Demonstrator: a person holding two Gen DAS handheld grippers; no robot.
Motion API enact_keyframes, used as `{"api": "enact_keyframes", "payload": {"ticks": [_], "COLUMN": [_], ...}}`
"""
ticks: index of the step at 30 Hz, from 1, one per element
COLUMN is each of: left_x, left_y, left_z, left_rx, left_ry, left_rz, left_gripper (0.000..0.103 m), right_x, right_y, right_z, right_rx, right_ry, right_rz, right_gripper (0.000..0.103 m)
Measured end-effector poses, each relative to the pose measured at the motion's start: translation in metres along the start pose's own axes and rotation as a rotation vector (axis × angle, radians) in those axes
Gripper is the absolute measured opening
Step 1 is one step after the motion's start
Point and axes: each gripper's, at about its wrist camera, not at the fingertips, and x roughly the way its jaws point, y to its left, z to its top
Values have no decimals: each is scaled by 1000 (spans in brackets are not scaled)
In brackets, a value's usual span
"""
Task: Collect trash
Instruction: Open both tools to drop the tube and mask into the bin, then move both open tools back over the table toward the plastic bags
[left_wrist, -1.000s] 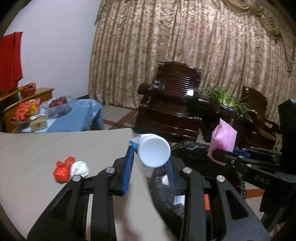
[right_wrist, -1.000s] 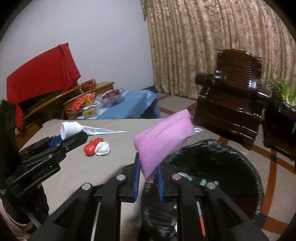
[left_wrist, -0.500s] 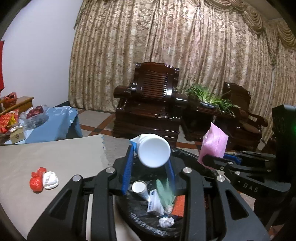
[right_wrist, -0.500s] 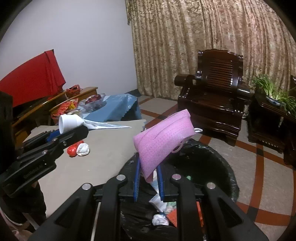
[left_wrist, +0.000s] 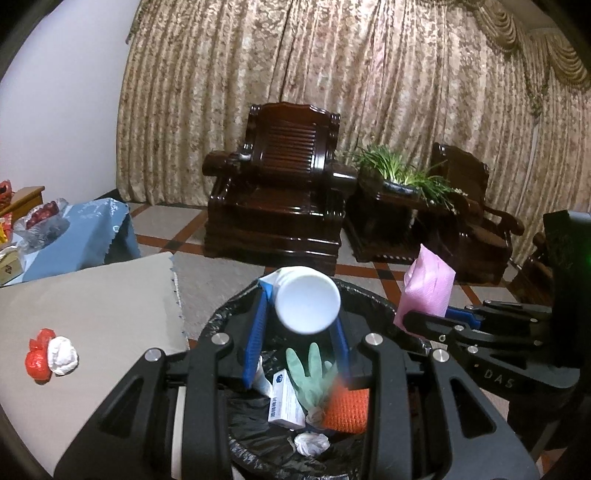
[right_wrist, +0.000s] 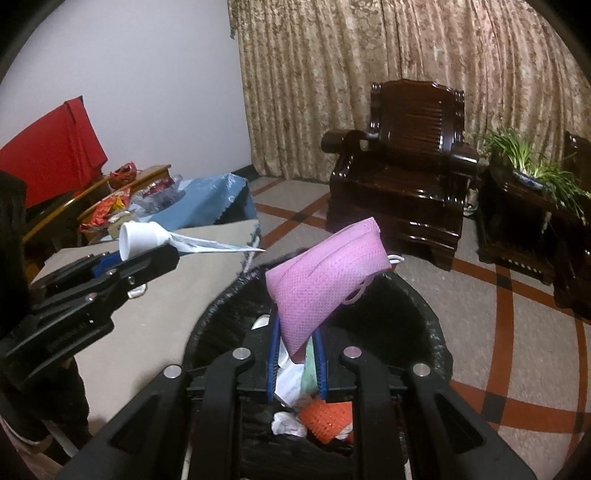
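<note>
My left gripper (left_wrist: 301, 325) is shut on a white squeezed tube with a round white cap (left_wrist: 308, 305), held over the black-lined trash bin (left_wrist: 221, 314). The tube also shows in the right wrist view (right_wrist: 147, 238). My right gripper (right_wrist: 297, 354) is shut on a pink face mask (right_wrist: 325, 280), also above the bin (right_wrist: 424, 325); the mask shows in the left wrist view (left_wrist: 428, 291). The bin holds a green glove (left_wrist: 310, 373), a small box (left_wrist: 286, 406), an orange item (left_wrist: 349, 410) and crumpled paper (left_wrist: 310, 443).
A red and white crumpled wad (left_wrist: 51, 356) lies on the grey table (left_wrist: 92, 306) left of the bin. A blue-covered side table (left_wrist: 85, 236) stands behind it. Dark wooden armchairs (left_wrist: 280, 192) and a plant (left_wrist: 402, 173) stand before the curtain.
Both grippers have moved from over the table edge to above the bin, carrying the tube and the mask. The bin's contents have come into view.
</note>
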Motion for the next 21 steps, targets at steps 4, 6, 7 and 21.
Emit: {"api": "enact_keyframes", "payload": {"ticks": [4,6,7,21], "left_x": [13,20,21,1], "left_y": [1,2,2,30], "left_z": [-4,-6,-6,-7], "left_rx": [-2,-5,-11,-45], "left_ry": [26,45,49,30], "left_rz": [-10,-13,-17,51], "left_gripper": [32,33,36,84], "right_x": [11,17,19,12], "right_y": [-7,-10,-12,-7], "right_z": [-5,-6,-9,-15], "right_rx": [0,5,7,8], "right_ry": [25,43,48,50], "right_rz": [-11,-21,-25,-76], "right_gripper": [25,42,44,96]}}
